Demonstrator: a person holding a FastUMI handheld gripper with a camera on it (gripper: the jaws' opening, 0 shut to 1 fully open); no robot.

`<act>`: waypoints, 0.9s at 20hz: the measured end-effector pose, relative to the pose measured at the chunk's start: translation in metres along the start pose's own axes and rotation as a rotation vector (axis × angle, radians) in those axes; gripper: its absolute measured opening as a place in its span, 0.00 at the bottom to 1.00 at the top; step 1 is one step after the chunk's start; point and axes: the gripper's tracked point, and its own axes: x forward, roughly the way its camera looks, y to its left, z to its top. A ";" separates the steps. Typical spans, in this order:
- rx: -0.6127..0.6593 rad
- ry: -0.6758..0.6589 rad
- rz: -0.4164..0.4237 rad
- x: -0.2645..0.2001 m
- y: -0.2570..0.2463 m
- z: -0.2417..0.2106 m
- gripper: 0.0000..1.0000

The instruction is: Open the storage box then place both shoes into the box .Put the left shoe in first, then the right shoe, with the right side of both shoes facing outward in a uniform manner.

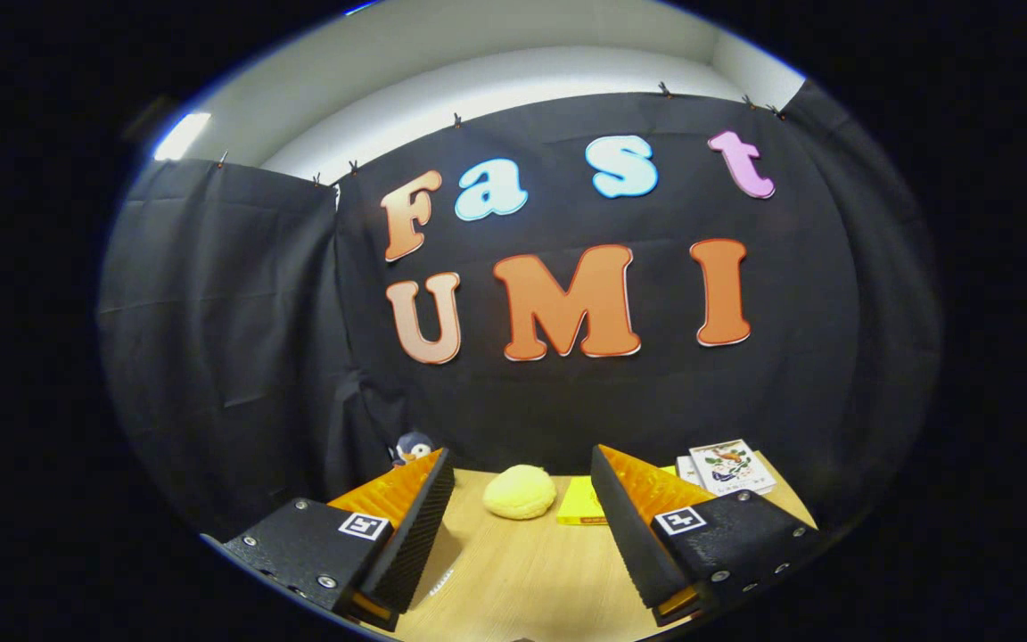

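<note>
Black cloth (210, 339) hangs as the booth's wall, clipped along its top edge and creased at the corner where two panels meet. Above it runs a pale wall and ceiling (496, 62), with a bright light (182, 135) glowing at one side. Below, a light wooden table (522, 571) reaches the cloth.

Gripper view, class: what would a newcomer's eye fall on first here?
The open claw holds nothing, its fingers spread wide above the wooden table. Beyond them lies a yellow plush lump, a yellow book beside it. A penguin toy peeks behind one finger; picture cards lie opposite.
</note>
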 end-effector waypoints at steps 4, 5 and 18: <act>-0.057 -0.076 -0.109 -0.018 -0.039 0.023 0.93; -0.069 -0.089 -0.135 -0.020 -0.046 0.026 0.94; -0.076 -0.150 -0.199 -0.035 -0.051 0.041 0.94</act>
